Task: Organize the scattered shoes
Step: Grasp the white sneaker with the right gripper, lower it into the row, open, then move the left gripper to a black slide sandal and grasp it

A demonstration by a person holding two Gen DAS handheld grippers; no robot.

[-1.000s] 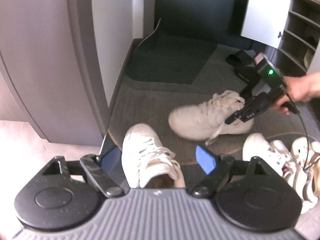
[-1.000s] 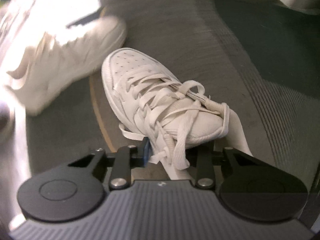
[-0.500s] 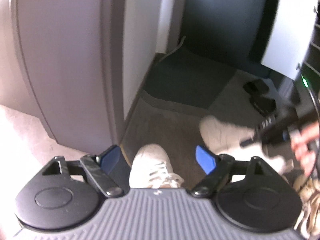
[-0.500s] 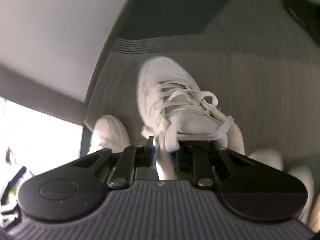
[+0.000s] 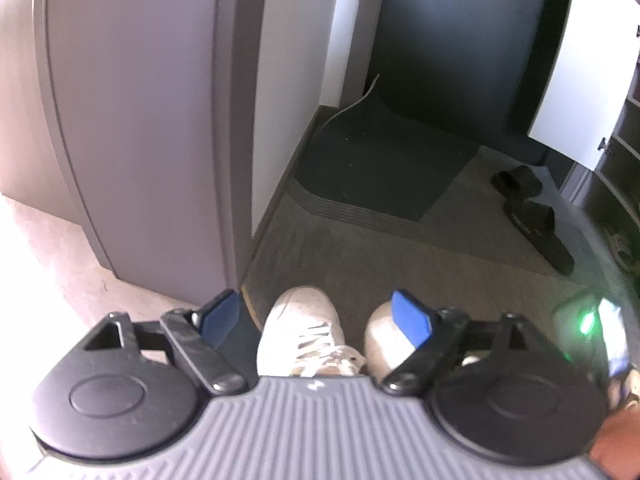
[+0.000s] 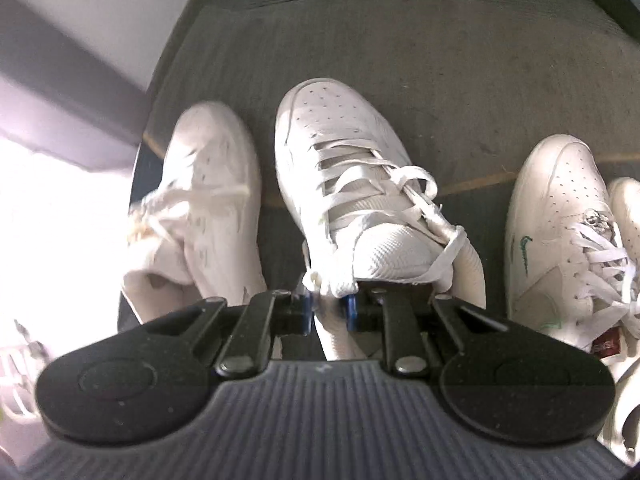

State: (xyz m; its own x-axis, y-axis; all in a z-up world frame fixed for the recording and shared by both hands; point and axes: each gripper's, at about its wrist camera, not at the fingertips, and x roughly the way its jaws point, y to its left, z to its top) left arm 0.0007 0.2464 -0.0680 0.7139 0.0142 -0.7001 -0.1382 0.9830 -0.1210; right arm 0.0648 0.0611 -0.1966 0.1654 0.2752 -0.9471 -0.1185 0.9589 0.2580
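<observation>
Right gripper [image 6: 328,310] pinched on white sneaker's [image 6: 352,184] collar, lining it up beside mate [image 6: 208,192]; left gripper [image 5: 316,316] spread wide over toes, holding nothing.

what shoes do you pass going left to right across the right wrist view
loose white sneaker → white sneaker held at its heel by the right gripper → white sneaker with green logo → edge of another white shoe at the frame's right side
</observation>
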